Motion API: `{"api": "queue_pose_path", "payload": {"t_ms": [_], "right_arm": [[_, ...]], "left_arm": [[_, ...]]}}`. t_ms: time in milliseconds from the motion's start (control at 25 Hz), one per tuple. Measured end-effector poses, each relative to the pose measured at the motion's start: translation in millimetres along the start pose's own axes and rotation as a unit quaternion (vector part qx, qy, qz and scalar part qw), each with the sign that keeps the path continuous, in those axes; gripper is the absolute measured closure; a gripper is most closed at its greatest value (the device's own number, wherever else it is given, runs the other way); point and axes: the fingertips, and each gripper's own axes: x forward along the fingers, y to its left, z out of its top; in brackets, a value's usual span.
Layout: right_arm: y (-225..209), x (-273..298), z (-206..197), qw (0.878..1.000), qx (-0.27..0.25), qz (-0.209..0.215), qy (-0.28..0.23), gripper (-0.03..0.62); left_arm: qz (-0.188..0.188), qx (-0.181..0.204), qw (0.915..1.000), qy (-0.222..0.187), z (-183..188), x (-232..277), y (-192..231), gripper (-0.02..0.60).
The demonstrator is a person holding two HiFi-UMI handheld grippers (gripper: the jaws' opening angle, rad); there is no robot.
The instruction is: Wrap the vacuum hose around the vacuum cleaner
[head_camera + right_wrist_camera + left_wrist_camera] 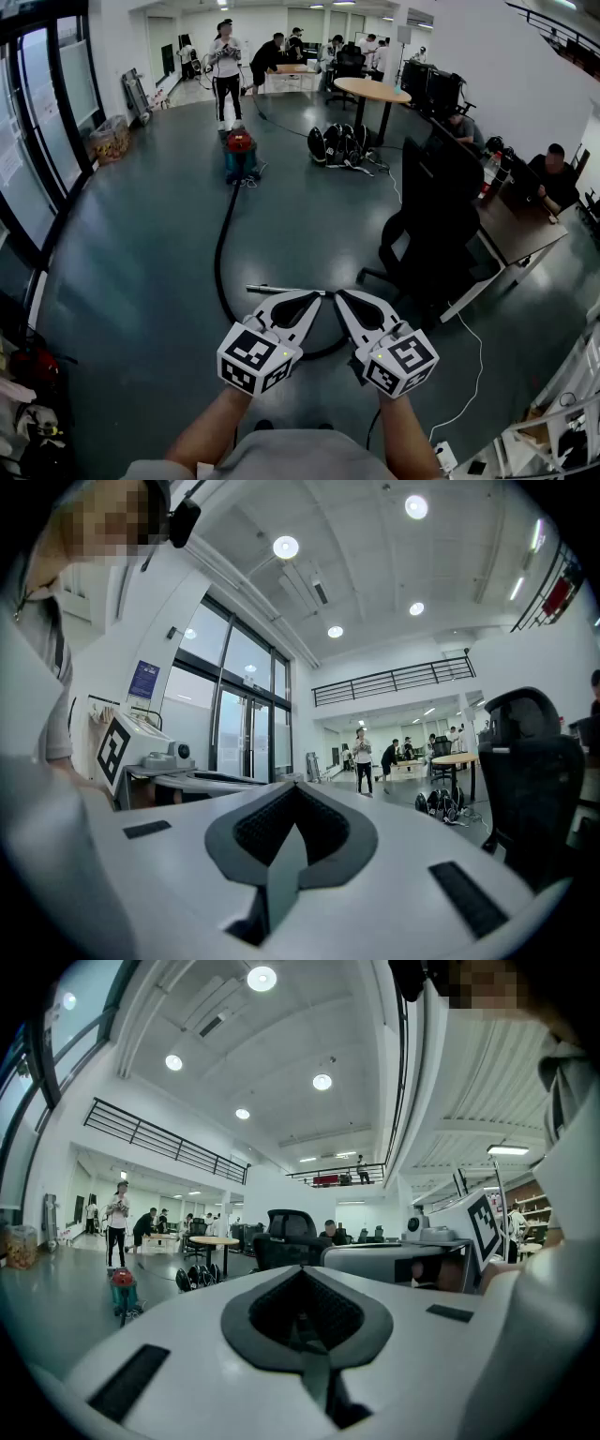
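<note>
The floor (141,281) is a dark, glossy grey-blue and spreads across a big open hall with white walls and round ceiling lights; a glass wall (42,141) runs down the left side; far off stand a round table (372,91) and several people (225,66), with a cluster of black bags (342,145) on the floor near that table; on the right a black office chair (427,234) stands beside a desk (511,234) where a person sits; by the far left glass sits a clear sack (111,139) with coloured things inside, too small to tell apart; the vacuum cleaner (241,155) stands on the floor far from the person, centre-left, with a red top on a teal body; its black hose (220,262) lies unwrapped, running from the machine toward the near side in a long curve and passing under the grippers; a metal wand (281,290) lies on the floor just beyond the gripper tips; the left gripper (312,298) and the right gripper (343,298) are held level side by side, each with its jaws closed together on nothing
</note>
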Motion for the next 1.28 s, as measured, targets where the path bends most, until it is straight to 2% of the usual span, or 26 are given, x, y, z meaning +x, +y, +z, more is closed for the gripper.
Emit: {"api": "queue_pose_path", "payload": {"t_ms": [760, 1280], "right_arm": [[-10.7, -8.9, -5.5, 1.000, 0.009, -0.019, 0.003, 0.589], [-42.4, -38.6, -2.8, 1.000, 0.002, 0.017, -0.001, 0.589]], "left_arm": [[0.004, -0.002, 1.0000, 0.004, -3.0, 4.2, -6.2, 0.575], [0.028, 0.011, 0.9994, 0.014, -1.0, 39.0, -33.8, 0.575]]}}
